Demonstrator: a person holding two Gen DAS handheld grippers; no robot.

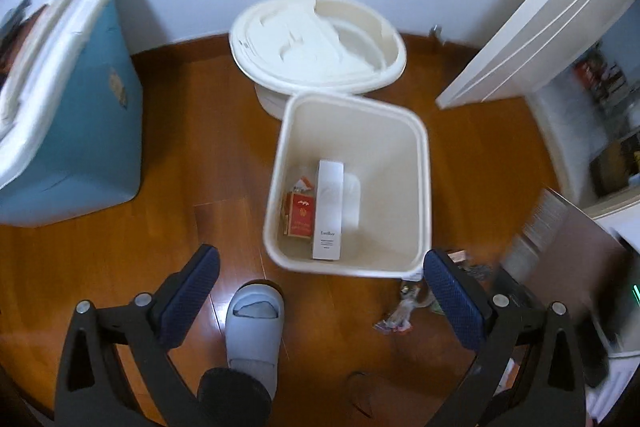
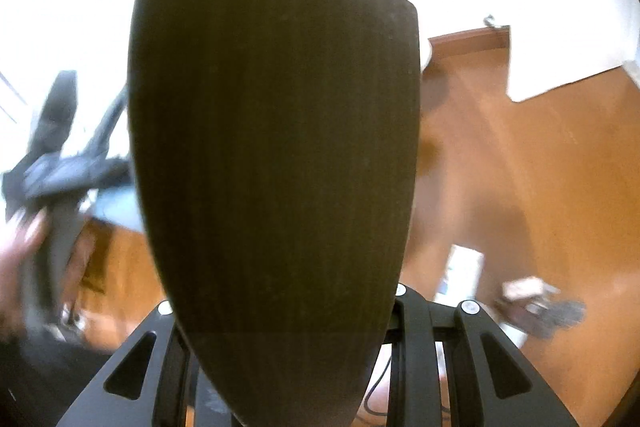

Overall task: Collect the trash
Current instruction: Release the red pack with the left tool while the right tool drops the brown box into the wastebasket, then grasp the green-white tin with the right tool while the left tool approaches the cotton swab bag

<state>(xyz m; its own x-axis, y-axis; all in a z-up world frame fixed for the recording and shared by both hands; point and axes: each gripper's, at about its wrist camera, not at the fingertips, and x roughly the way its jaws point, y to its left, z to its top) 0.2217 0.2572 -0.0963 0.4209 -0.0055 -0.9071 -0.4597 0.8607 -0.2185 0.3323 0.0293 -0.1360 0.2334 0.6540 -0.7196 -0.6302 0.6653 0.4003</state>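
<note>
- Nearest the left wrist camera, the left gripper is spread wide and empty above the person's grey slipper at 6 o'clock.
- Just beyond, the white trash bin holds a red carton and a white box; loose wrappers lie on the floor at 5 o'clock.
- Judged step: one drop made, another due. The right gripper pinches a dark flat board, which next needs carrying over the bin.
- Hidden: the board blocks most of the right view; what it is stays unclear.
</note>
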